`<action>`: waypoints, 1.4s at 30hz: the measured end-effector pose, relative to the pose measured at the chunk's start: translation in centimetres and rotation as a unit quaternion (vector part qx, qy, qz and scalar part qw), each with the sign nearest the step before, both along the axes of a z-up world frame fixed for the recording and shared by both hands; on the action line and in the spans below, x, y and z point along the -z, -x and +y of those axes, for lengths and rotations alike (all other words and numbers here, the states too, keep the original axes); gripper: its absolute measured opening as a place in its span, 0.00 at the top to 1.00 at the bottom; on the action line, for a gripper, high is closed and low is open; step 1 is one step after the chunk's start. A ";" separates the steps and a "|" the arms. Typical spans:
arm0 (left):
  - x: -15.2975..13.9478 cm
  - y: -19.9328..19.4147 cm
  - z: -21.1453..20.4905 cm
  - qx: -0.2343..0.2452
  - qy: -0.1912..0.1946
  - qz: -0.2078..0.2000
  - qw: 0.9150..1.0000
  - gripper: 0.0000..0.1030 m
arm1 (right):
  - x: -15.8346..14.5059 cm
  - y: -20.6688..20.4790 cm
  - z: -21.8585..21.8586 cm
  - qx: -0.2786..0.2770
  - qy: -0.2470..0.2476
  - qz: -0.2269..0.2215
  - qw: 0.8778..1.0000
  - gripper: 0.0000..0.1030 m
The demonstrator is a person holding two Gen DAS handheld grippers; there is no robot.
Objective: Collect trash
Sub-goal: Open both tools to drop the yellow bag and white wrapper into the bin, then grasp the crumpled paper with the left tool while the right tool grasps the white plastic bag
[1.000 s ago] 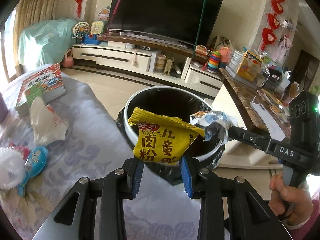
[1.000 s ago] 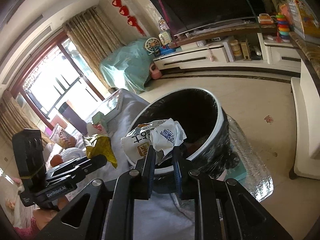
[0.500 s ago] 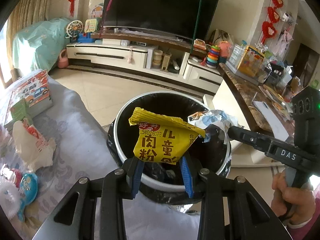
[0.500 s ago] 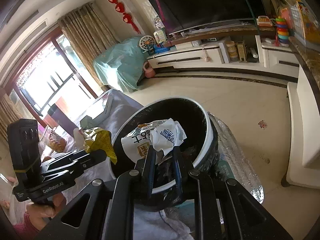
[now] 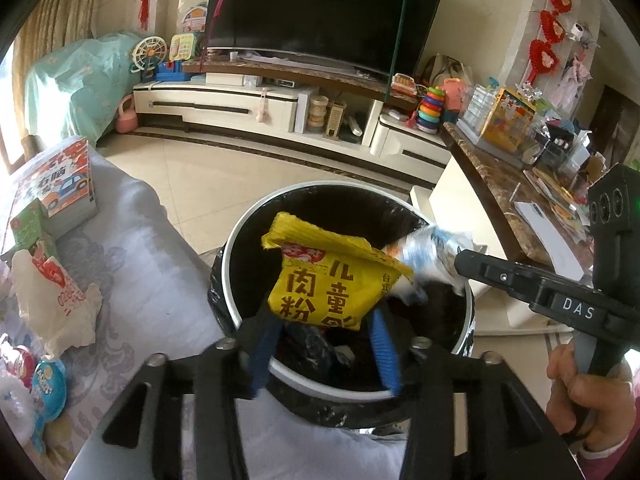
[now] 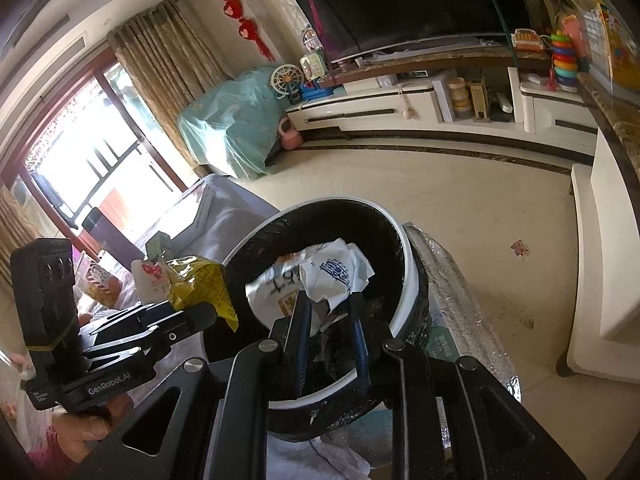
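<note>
1. The yellow packet [image 5: 334, 280] sits between your left gripper's [image 5: 324, 350] blue pads, its lower edge at their tips; the jaws are spread wider than before, and you cannot tell whether they still pinch it. It hangs over the bin [image 5: 256, 216], above the black liner.
2. The white wrapper [image 6: 320, 276] is crumpled between your right gripper's [image 6: 330, 336] pads, also over the bin's mouth. Those jaws stand slightly apart, and whether they grip it is not clear.
3. In the left view the wrapper [image 5: 430, 250] lies just right of the packet, touching its corner, at the right gripper's tip.
4. The bin stands on the floor [image 6: 460, 200], against the cloth-covered counter [image 5: 132, 240].
5. On the counter, left of the bin, lie a torn white bag [image 5: 60, 300], a box [image 5: 52, 188] and a blue packet [image 5: 48, 386].
6. Behind are the TV [image 5: 320, 12] and its stand [image 5: 260, 104].
</note>
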State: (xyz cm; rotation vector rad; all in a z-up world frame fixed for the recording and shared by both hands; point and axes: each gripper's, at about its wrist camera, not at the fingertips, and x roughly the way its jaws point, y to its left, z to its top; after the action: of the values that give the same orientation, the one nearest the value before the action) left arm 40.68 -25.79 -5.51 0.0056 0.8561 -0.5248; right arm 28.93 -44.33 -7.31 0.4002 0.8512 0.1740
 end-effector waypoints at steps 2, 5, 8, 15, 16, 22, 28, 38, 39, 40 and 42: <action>-0.1 0.1 0.0 -0.003 0.001 -0.001 1.000 0.47 | -0.1 0.0 -0.2 0.003 -0.002 -0.001 1.000 0.74; -0.1 0.4 0.0 -0.008 0.003 -0.001 1.000 0.40 | -0.1 0.2 -0.4 0.007 -0.008 -0.003 1.000 0.61; 0.1 1.2 0.4 -0.015 0.008 0.002 1.000 0.36 | -0.3 0.7 -0.5 0.011 -0.014 -0.009 1.000 0.42; 0.9 4.1 3.2 -0.035 0.025 0.012 0.999 0.36 | -0.8 2.2 0.4 0.015 -0.015 -0.022 1.000 0.22; 1.0 4.4 3.7 -0.038 0.025 0.013 0.999 0.35 | -0.9 2.5 0.9 0.013 -0.017 -0.023 0.999 0.18; 1.2 7.4 7.2 -0.064 0.036 0.017 0.997 0.35 | -1.1 4.0 3.4 -0.008 -0.019 -0.034 0.999 0.13; 1.1 10.5 10.9 -0.097 0.048 0.021 0.994 0.35 | -0.8 5.1 6.3 -0.031 -0.029 -0.034 0.999 0.11; 1.0 16.1 17.3 -0.153 0.050 0.022 0.987 0.35 | 0.1 6.1 11.8 -0.086 -0.037 -0.026 0.995 0.11; 1.0 16.6 17.9 -0.159 0.050 0.022 0.986 0.35 | 0.3 6.1 12.4 -0.092 -0.038 -0.024 0.995 0.11; 1.0 16.8 18.3 -0.163 0.050 0.022 0.985 0.35 | 0.5 6.1 12.9 -0.097 -0.038 -0.022 0.994 0.11; 0.9 17.7 19.2 -0.176 0.050 0.024 0.983 0.35 | 0.8 6.2 13.9 -0.105 -0.039 -0.019 0.994 0.11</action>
State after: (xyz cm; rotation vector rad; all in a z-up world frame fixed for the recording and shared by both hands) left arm 22.99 -6.58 -6.42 -0.2470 0.8545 -0.2348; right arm 22.69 -30.45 -8.11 0.3790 0.8508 0.4090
